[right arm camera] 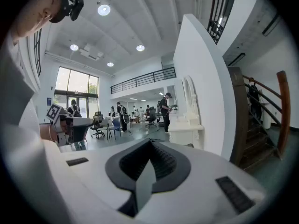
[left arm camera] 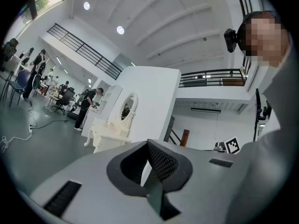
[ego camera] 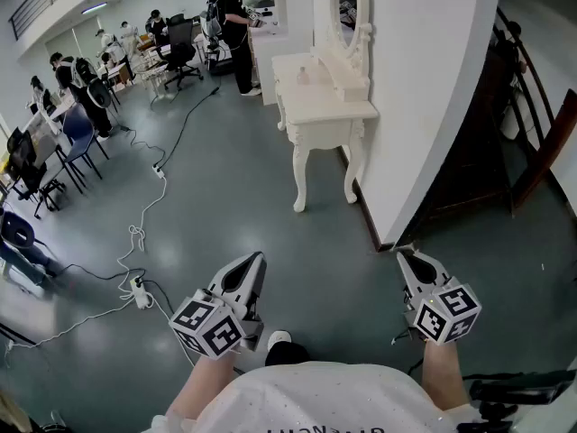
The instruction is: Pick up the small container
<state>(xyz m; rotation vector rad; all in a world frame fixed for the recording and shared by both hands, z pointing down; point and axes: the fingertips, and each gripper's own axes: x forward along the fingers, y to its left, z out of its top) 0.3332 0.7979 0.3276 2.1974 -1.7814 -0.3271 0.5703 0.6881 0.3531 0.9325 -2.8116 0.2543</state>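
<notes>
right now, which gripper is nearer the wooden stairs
The right gripper, at the wall's end beside the dark wooden stairs; the left gripper hangs over open floor farther away.

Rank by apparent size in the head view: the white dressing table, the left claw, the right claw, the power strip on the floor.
1. white dressing table, clearly largest.
2. left claw and right claw: they look about alike, and both sit close to the camera, so I leave them tied.
3. power strip, smallest.
</notes>
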